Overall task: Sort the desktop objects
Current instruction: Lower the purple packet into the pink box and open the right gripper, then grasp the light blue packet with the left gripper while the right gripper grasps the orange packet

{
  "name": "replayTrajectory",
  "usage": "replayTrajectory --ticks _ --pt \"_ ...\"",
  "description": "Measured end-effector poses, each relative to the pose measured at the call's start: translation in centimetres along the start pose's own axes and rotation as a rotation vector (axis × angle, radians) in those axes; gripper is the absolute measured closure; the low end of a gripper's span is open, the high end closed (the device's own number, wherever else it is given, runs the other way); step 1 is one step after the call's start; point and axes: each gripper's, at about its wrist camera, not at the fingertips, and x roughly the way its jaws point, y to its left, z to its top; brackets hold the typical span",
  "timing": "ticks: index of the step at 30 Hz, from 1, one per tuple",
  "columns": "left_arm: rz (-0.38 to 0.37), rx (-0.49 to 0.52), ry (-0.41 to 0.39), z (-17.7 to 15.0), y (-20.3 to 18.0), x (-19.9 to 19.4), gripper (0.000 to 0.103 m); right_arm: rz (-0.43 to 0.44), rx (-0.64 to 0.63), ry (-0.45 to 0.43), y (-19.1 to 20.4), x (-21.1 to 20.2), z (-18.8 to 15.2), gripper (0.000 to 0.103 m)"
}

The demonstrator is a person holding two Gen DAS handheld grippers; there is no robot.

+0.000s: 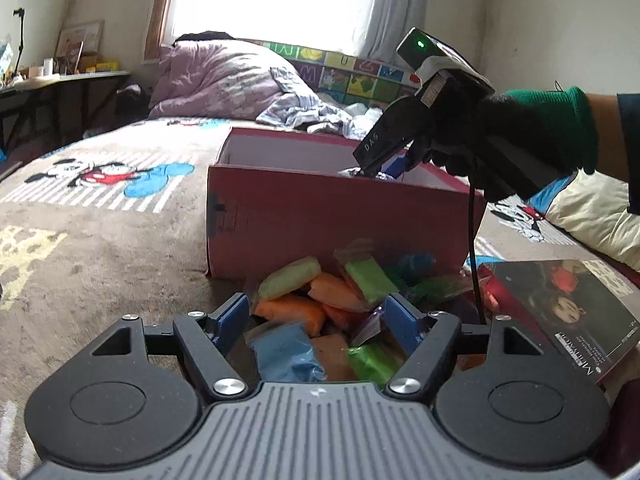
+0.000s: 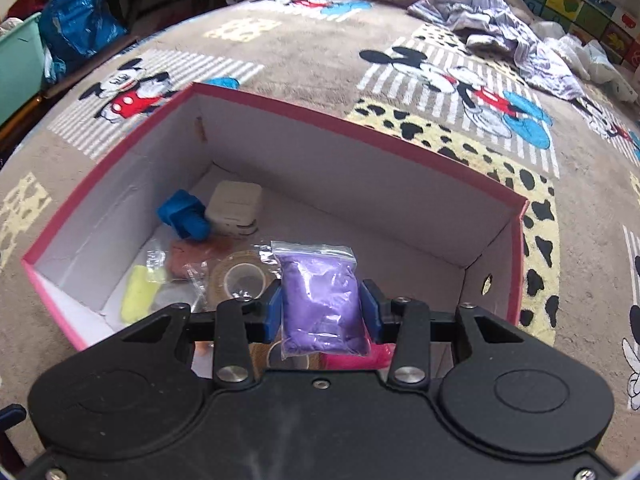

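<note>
**A:** Closest to us, the right hand-held gripper (image 2: 322,306) has its blue pads pinched on a purple clay bag (image 2: 322,300), hanging above the open pink box (image 2: 360,128) on the bed.

**B:** And the left hand-held gripper (image 1: 318,316)?

**A:** Its fingers stand apart with nothing between them, poised over the pile of clay bags (image 1: 332,300) lying on the bed just in front of the box wall.

**B:** What could go wrong?

**A:** I'd guess the purple one. The plastic is slick and the filling soft, so a squeeze on the middle may let it slide out askew. If it's let go too near the closer wall it could land on the rim or outside. The bedspread (image 2: 300,52) is soft too, so a nudge might tip or shift the cardboard.

**B:** What's already inside?

**A:** Just beyond the purple bag, a roll of clear tape (image 2: 240,280), round and glossy. To its left a yellow clay bag (image 2: 138,296) and a brownish one (image 2: 192,258), both lumpy in crinkled film. Further back in the corner, a blue plastic piece (image 2: 184,214) touching a cream, rounded-square case (image 2: 236,208).

**B:** And past the box?

**A:** Fuzzy cartoon-print bedspread, then rumpled cloth (image 2: 508,28) near the far edge.
</note>
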Motion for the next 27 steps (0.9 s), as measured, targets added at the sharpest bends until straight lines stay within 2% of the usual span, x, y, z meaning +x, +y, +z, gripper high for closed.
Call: replayTrajectory --ticks 7,11,14,19,23,27 --pt "0.005 0.007 0.022 -0.2 0.0 0.8 0.029 -0.003 0.010 0.048 -0.2 1.9 1.3 0.062" --pt "0.001 0.001 0.031 -0.1 0.0 1.1 0.029 -0.010 0.010 0.066 -0.2 2.7 1.8 0.057" --pt "-0.001 0.004 0.038 -0.1 -0.1 1.4 0.029 -0.028 0.013 0.065 -0.2 3.0 1.9 0.047" --pt "-0.006 0.009 0.049 -0.3 -0.1 1.6 0.029 -0.009 0.034 0.025 -0.6 1.9 1.4 0.046" --pt "-0.001 0.012 0.060 -0.6 0.0 1.7 0.029 0.008 0.068 -0.039 -1.1 0.1 0.5 0.040" --pt "0.005 0.007 0.070 -0.9 0.2 1.8 0.029 0.036 0.100 -0.109 -1.2 -1.9 -0.7 0.039"
